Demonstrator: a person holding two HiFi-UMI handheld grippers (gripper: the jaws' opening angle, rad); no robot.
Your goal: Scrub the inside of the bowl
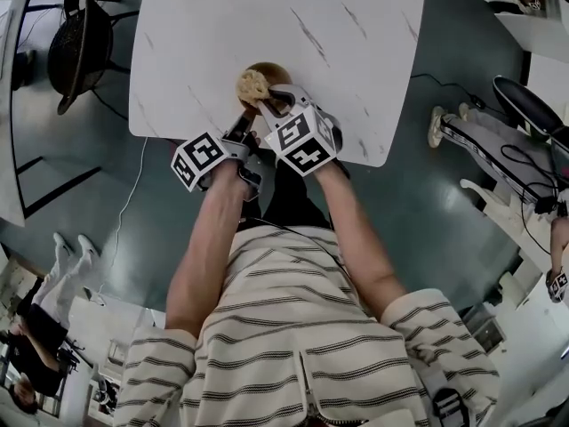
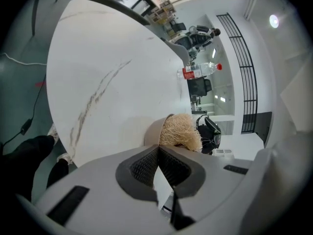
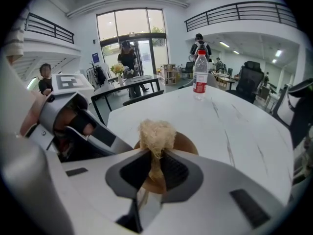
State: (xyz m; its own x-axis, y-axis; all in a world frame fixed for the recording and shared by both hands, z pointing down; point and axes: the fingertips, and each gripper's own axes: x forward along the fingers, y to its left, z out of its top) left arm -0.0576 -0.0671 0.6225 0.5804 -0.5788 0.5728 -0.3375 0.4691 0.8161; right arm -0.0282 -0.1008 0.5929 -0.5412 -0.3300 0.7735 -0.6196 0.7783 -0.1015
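A small brown bowl [image 1: 268, 68] stands near the front edge of the white marble table [image 1: 356, 34]. My left gripper [image 1: 246, 114] is shut on the bowl's near rim; in the left gripper view the bowl's wall [image 2: 153, 131] runs straight down into the closed jaws [image 2: 158, 149]. My right gripper [image 1: 270, 98] is shut on a pale fibrous scrubber [image 1: 252, 85], whose tuft [image 3: 156, 133] stands out past the jaws [image 3: 157, 163] over the bowl's inside [image 3: 185, 143]. From the left gripper view the scrubber [image 2: 180, 130] shows just above the rim.
A clear water bottle [image 3: 199, 75] with a red label stands at the table's far end. A black chair [image 1: 80, 43] stands left of the table. People stand by other desks in the background. The table's near edge [image 1: 267, 149] lies under my hands.
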